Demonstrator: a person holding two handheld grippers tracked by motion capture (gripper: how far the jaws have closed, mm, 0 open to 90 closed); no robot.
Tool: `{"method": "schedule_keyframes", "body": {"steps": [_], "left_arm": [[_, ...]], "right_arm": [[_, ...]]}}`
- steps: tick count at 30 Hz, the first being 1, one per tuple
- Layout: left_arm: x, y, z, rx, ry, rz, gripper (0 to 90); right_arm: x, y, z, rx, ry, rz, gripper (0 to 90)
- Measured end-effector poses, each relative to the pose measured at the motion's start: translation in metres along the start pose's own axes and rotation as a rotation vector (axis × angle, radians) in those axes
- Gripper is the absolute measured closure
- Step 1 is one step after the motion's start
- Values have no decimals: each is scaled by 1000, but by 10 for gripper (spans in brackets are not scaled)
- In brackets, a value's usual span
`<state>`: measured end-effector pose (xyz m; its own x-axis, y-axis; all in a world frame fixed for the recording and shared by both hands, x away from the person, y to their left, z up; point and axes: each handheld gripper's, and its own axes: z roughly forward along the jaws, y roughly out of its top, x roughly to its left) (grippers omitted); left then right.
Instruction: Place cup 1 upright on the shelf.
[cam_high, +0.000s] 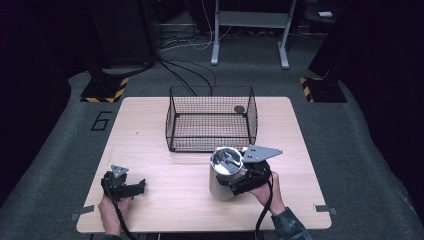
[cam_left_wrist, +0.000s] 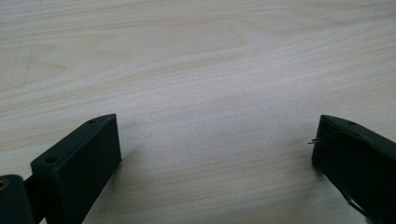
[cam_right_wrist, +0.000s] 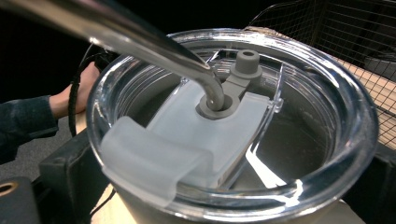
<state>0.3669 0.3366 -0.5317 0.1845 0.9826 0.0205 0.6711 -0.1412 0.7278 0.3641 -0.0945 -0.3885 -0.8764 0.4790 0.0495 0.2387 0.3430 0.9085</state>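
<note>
A steel tumbler (cam_high: 222, 176) with a clear lid (cam_right_wrist: 243, 126) and a bent metal straw (cam_right_wrist: 140, 42) is in front of the wire basket, right of the table's middle. My right gripper (cam_high: 231, 184) is shut on its body from the right, with a black jaw on each side of the tumbler in the right gripper view (cam_right_wrist: 224, 207). Whether the tumbler rests on the wood or is just above it, I cannot tell. My left gripper (cam_high: 139, 187) lies low near the front left, open over bare wood (cam_left_wrist: 217, 149).
A black wire basket (cam_high: 210, 120) stands at the back middle of the wooden table (cam_high: 165, 210), with a small dark round thing (cam_high: 239, 108) inside its far right corner. Its mesh (cam_right_wrist: 355, 28) is close behind the tumbler. Stands and cables occupy the floor beyond.
</note>
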Motion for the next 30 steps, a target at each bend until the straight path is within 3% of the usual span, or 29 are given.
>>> {"method": "schedule_keyframes", "body": {"steps": [7, 30], "left_arm": [[1, 2, 3, -1, -14, -10, 13], [3, 7, 8, 6, -42, 14, 14]], "right_arm": [[-7, 7, 7, 3, -4, 5, 36], [-23, 40, 24, -7, -9, -2, 36]]}}
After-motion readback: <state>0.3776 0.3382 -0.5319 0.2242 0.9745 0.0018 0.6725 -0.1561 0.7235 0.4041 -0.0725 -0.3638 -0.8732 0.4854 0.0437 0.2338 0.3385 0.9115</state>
